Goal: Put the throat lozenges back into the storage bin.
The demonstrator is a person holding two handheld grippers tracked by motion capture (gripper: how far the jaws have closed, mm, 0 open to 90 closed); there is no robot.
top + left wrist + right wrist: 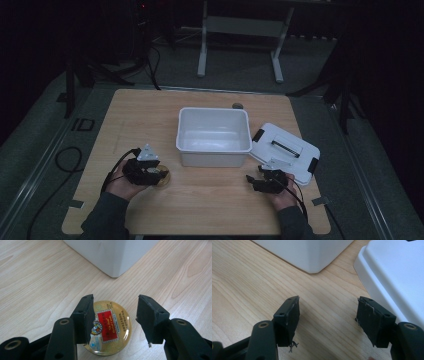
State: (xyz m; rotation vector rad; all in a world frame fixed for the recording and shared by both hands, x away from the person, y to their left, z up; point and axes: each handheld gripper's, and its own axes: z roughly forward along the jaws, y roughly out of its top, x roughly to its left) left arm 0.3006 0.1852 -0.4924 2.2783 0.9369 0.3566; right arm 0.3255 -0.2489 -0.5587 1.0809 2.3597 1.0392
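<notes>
A round gold tin with a domed glossy lid (109, 327) is seen lying flat on the light wooden desk (210, 195), just in front of the near left corner of the open white plastic tub (214, 136). A red rectangular label is carried on the lid, printed with small gold writing in two scripts; the letters are too small and too glared to be read with certainty. A small coloured emblem is set at the label's left, partly covered by a claw finger, and a pale sticker is placed below it.

In the left gripper view the tin is found between and beneath the two black fingers of the left claw (115, 320). The left finger (83, 318) overlaps the tin's left edge, while a clear strip of bare wood is left between the tin's right edge and the right finger. The left claw is thus held parted around the tin, with no pressure seen on it. In the high view this claw (159, 173) is seen with its grey three-cornered plate on top, the tin just at its tip.

The right claw (328, 318) is held wide apart over bare wood, with nothing between its fingers. The flat white plastic lid with black clips (285, 150) lies just to its right, and the tub's corner stands ahead of it
</notes>
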